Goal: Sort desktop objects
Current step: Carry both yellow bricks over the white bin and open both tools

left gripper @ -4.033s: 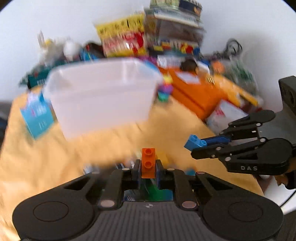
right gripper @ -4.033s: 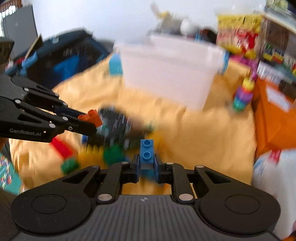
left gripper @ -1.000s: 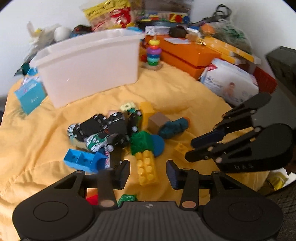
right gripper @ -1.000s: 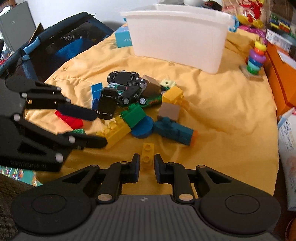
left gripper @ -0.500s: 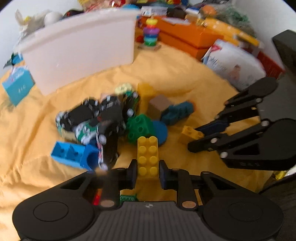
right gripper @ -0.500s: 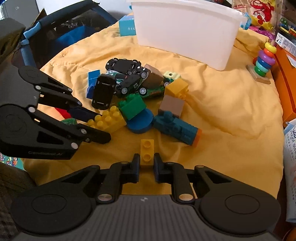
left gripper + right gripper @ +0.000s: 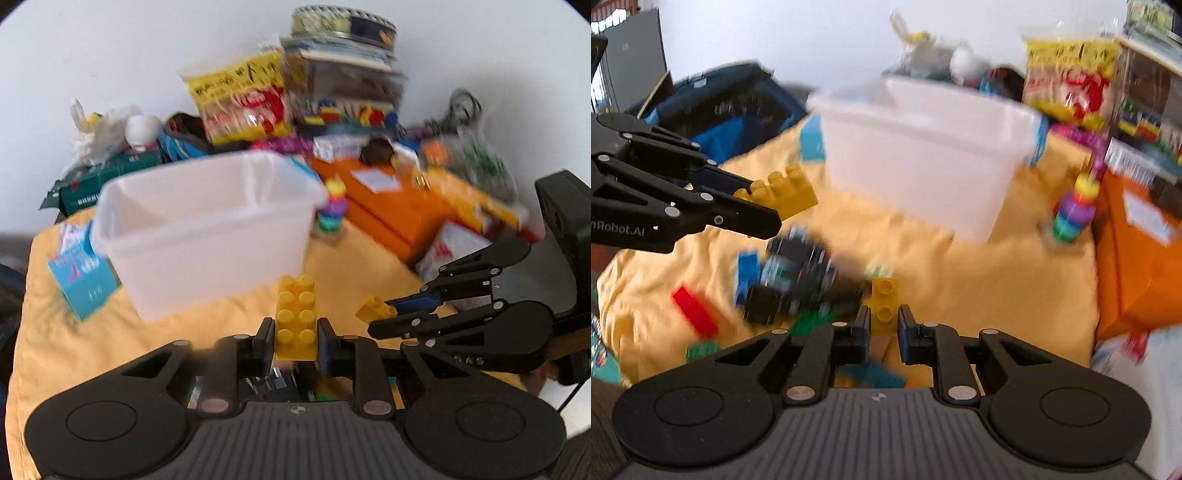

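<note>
the left hand-held gripper (image 7: 294,338) is closed on a long yellow brick (image 7: 296,317), pads pressing its two long sides near the lower end, with most of the brick standing out ahead of the fingertips. the right hand-held gripper (image 7: 882,326) is closed nearly all the way on a small yellow brick (image 7: 884,304), gripped by its narrow sides. both bricks are off the yellow cloth (image 7: 92,332) that covers the bench, and both point toward the white bin (image 7: 207,229) ahead.

handling, as judged from the views: the bricks are hollow moulded plastic, light and rigid, so a moderate squeeze should not deform them. the side walls are smooth and glossy and could slip between the pads. flat opposite sides are the proper hold; the studded top gives no even contact. the long brick is held near one end, so it may pivot if knocked on the bin rim.

the bin is translucent white plastic, a rectangle with rounded corners, thin walls and a rolled lip, open at the top. what it contains cannot be seen. the cloth is soft and wrinkled. the toy cars (image 7: 798,273), a red brick (image 7: 694,314) and a blue brick (image 7: 748,273) lying on it are blurred, so finer detail cannot be told.
</note>
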Demonstrator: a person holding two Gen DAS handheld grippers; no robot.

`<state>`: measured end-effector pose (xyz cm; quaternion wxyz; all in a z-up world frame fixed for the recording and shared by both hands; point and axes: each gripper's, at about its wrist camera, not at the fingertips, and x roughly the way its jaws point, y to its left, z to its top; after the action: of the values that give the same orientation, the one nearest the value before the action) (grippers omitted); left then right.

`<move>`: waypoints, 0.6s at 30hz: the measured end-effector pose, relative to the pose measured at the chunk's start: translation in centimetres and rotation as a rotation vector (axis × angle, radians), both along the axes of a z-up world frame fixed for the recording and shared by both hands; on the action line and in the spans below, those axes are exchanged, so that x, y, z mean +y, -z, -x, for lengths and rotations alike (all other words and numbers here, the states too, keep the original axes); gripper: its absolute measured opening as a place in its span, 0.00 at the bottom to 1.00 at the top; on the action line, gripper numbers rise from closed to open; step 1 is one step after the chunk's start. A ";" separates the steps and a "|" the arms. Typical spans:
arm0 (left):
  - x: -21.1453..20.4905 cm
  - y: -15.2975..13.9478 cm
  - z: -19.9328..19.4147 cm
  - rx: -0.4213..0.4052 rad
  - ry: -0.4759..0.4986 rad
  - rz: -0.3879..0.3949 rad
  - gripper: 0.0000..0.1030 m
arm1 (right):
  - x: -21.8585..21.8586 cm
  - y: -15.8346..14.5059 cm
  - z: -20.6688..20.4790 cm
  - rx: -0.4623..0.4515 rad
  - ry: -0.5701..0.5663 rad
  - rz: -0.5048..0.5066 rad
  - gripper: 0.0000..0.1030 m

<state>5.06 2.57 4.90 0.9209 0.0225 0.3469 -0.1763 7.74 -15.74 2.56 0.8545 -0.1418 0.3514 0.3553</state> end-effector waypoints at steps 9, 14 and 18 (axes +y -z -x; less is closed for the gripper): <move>2.3 -4.6 -6.7 -0.129 -0.068 -0.015 0.26 | 2.2 -7.2 -6.5 -0.198 0.057 -0.144 0.17; 3.1 -6.2 -10.5 -0.186 -0.106 -0.023 0.26 | 3.6 -9.2 -10.0 -0.258 0.081 -0.188 0.17; 3.4 -5.8 -13.7 -0.188 -0.156 -0.019 0.26 | 4.8 -9.6 -12.5 -0.262 0.111 -0.200 0.17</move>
<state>18.72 5.94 10.69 0.9600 0.0208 0.2616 -0.0979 20.28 -10.92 12.17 0.9211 -0.0817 0.2072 0.3192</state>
